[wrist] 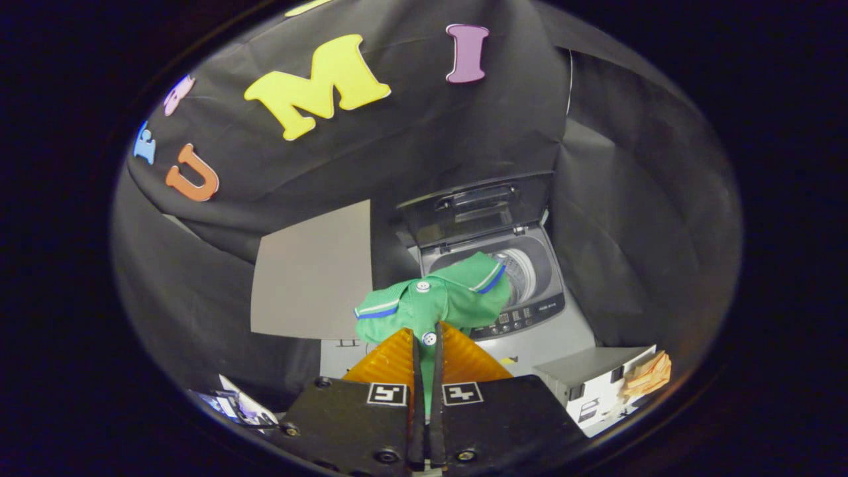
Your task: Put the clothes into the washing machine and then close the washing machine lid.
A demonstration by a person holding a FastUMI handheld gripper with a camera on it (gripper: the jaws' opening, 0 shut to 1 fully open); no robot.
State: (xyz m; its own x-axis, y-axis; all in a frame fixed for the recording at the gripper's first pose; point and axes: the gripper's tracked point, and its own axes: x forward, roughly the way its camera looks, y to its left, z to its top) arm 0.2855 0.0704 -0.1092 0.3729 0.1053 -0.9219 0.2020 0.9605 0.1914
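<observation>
A small green shirt [437, 301] with blue and white trim and white buttons hangs bunched from my gripper [428, 344], whose two fingers are shut on its cloth. Beyond the shirt stands a toy grey top-loading washing machine [540, 331]. Its lid [477, 207] is raised upright at the back, and the pale drum [523, 271] shows in the opening. The shirt is held in the air in front of the machine's near left corner and hides part of the opening and of the control panel [530, 317].
A grey board [311, 271] leans against the black cloth wall left of the machine. A small white and grey box [593, 384] sits to the right of the fingers, with an orange folded cloth [649, 374] beside it. Printed papers [238, 404] lie at the left.
</observation>
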